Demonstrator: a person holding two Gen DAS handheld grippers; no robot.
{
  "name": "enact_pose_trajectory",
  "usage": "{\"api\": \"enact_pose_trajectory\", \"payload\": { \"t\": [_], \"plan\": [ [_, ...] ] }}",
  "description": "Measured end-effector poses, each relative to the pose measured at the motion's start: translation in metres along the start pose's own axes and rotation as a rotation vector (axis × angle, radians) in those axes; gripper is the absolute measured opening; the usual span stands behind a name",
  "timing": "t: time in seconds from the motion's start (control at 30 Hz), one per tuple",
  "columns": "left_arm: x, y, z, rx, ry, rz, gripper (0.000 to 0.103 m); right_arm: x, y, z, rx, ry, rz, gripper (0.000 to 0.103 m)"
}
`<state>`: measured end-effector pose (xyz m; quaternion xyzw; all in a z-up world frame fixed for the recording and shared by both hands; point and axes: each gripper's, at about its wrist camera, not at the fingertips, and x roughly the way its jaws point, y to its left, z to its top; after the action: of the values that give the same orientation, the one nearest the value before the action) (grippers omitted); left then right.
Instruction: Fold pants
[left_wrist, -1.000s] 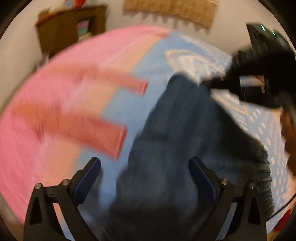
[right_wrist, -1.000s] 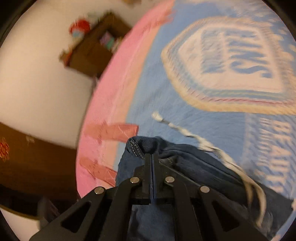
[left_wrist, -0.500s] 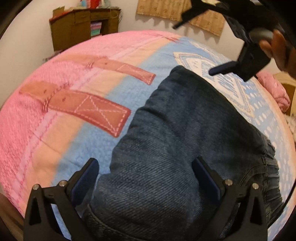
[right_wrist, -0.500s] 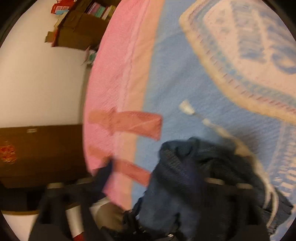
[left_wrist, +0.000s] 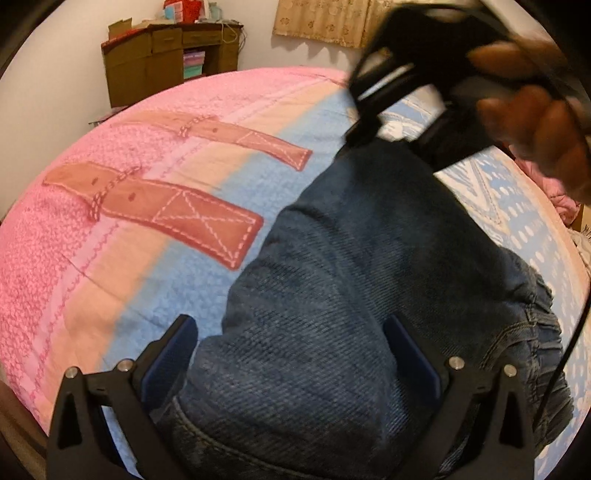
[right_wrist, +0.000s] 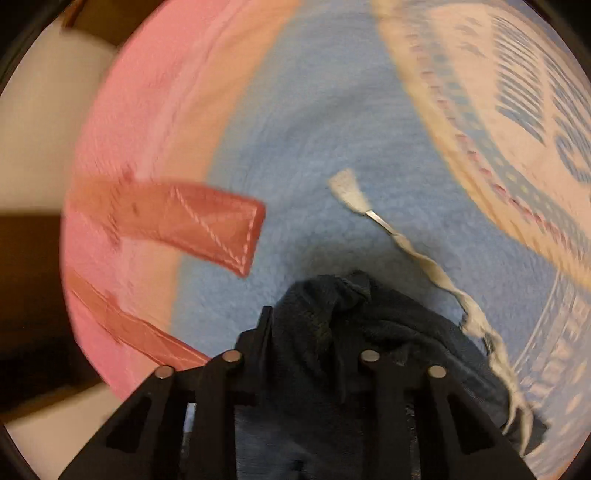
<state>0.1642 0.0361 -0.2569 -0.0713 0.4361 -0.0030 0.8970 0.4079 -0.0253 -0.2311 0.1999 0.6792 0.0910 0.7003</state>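
My left hand-held gripper (left_wrist: 288, 354) stands wide open, holding nothing, over the pants (left_wrist: 369, 295); the right hand-held gripper (right_wrist: 317, 332) is half open around the denim edge. I should close it fully before pulling flat.

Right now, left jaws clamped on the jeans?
No: the left gripper stands wide open, its blue pads apart over the jeans.

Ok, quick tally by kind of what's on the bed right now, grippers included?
Dark blue denim pants: 1
White drawstring trailing from the pants: 1
Patterned pink and blue blanket: 1
Grippers: 2, the left gripper open over the denim, the right gripper open with cloth between its fingers
Total: 5
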Motion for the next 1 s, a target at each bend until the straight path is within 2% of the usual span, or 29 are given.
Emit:
{"api": "enact_pose_trajectory", "payload": {
  "t": [0.1,0.2,0.23,0.3,0.37,0.4,0.5,0.57,0.67,0.77,0.8,0.87,0.9,0.97,1.0],
  "plan": [
    [0.001,-0.004,-0.003,0.014,-0.003,0.021,0.103,-0.024,-0.047,-0.017,0.167,-0.090,0.265,0.016],
    [0.001,-0.010,-0.008,0.028,-0.015,0.055,0.103,-0.014,-0.080,-0.027,0.297,-0.164,0.439,0.015],
    [0.000,-0.011,-0.009,0.031,-0.020,0.058,0.103,-0.008,-0.078,-0.025,0.296,-0.175,0.440,0.015],
    [0.001,-0.011,-0.010,0.040,-0.025,0.064,0.103,0.007,-0.071,-0.015,0.292,-0.193,0.384,0.015],
    [0.001,-0.010,-0.010,0.042,-0.025,0.060,0.103,0.016,-0.077,-0.007,0.348,-0.231,0.402,0.015],
    [0.001,-0.010,-0.010,0.044,-0.024,0.058,0.103,0.012,-0.082,-0.003,0.362,-0.282,0.406,0.015],
    [0.001,-0.007,-0.007,0.040,-0.012,0.042,0.103,-0.032,-0.088,0.000,0.288,-0.408,0.368,0.015],
    [0.002,-0.006,-0.006,0.037,-0.008,0.043,0.103,-0.069,-0.076,-0.010,0.132,-0.432,0.283,0.015],
    [0.003,-0.007,-0.004,0.029,-0.006,0.050,0.103,-0.088,-0.064,-0.029,0.007,-0.395,0.196,0.021],
    [0.002,-0.006,-0.004,0.027,0.001,0.043,0.103,-0.074,-0.048,-0.056,-0.125,-0.325,0.128,0.021],
    [0.002,-0.005,-0.003,0.029,0.001,0.040,0.103,-0.057,-0.043,-0.065,-0.160,-0.266,0.129,0.021],
    [0.002,-0.005,-0.004,0.046,0.001,0.036,0.103,-0.034,-0.056,-0.081,-0.138,-0.201,0.052,0.018],
    [0.003,-0.005,-0.003,0.057,0.007,0.033,0.103,-0.020,-0.070,-0.089,-0.075,-0.157,0.027,0.017],
    [0.002,-0.005,-0.002,0.060,0.013,0.021,0.103,-0.019,-0.101,-0.107,0.015,-0.199,0.149,0.015],
    [0.002,-0.004,0.000,0.056,0.022,0.014,0.103,-0.021,-0.107,-0.111,0.037,-0.212,0.148,0.007]
  ]
}}
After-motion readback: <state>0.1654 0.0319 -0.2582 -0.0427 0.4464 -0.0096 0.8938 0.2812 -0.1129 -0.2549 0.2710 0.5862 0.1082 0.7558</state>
